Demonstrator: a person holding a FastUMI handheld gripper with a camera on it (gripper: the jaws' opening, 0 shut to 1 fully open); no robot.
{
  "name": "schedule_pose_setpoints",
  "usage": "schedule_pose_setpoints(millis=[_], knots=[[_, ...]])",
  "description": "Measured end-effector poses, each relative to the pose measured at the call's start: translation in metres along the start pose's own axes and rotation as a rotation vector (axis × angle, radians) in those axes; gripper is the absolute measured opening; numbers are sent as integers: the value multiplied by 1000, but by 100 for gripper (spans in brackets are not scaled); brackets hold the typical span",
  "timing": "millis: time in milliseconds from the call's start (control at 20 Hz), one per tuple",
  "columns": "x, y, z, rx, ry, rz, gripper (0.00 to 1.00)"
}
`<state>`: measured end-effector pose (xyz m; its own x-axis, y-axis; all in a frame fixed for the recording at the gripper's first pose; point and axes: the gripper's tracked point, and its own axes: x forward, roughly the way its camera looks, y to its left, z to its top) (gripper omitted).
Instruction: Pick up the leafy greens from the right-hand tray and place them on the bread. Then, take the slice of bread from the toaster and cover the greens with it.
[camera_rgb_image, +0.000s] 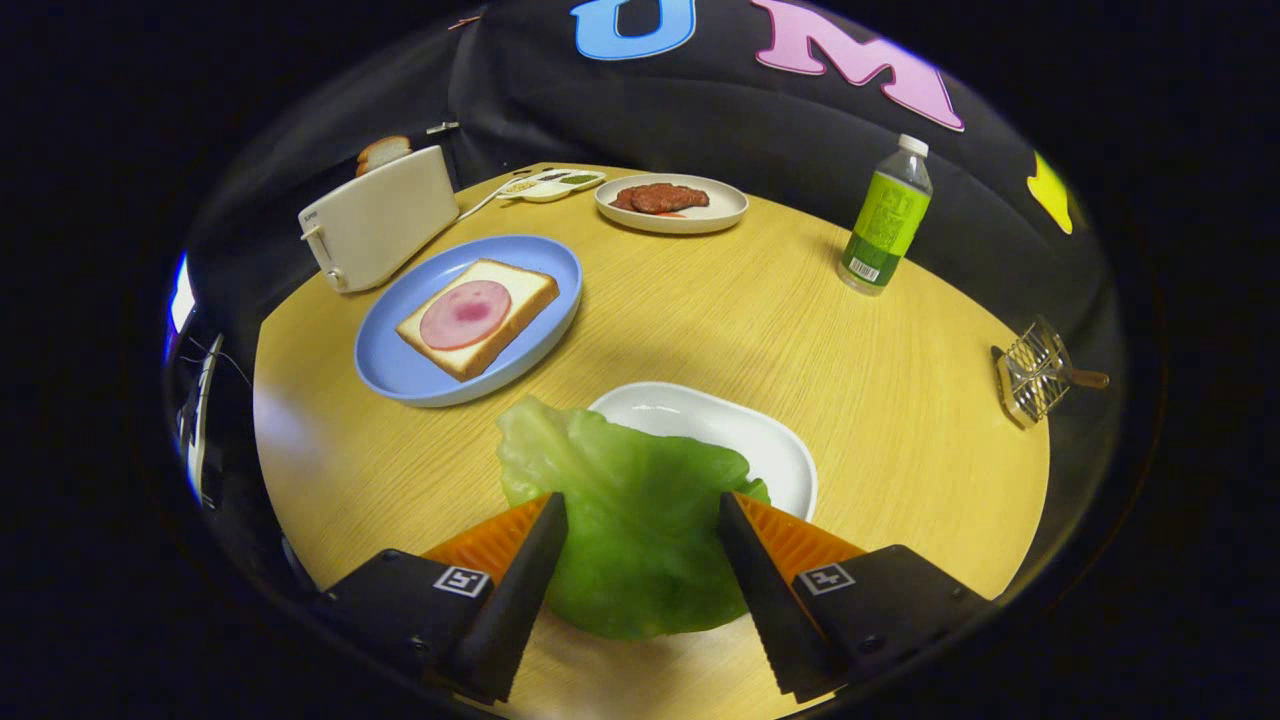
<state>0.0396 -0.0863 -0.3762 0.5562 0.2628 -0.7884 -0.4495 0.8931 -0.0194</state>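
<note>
Blue plate (400, 375) at 11 o'clock holds bread (520, 290) topped with ham (466, 313). The gripper (640, 520), jaws half-spread, grips the leafy greens (630, 500) over the white tray (770, 440).

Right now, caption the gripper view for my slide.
Gripper shut on lettuce, above white tray; ham-topped bread beyond.

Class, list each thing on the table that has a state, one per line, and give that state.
Green lettuce leaf: between the jaws, lifted partly off the white tray.
Gripper: shut on the leaf.
White toaster: bread slice sticking up.
Blue plate: holds bread topped with ham.
Green bottle: upright, capped.
</note>
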Motion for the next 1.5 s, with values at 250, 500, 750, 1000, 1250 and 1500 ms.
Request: schedule_pose_setpoints(millis=[250,500,750,1000,1250,1500], knots=[[4,-2,-2,-23,37,-3,77],[4,-7,0,-4,50,-4,35],[3,-15,1,14,49,-2,9],[-17,-13,20,42,11,18,6],[-47,5,68,17,-80,32,6],[-60,47,121,4,-141,88,5]])
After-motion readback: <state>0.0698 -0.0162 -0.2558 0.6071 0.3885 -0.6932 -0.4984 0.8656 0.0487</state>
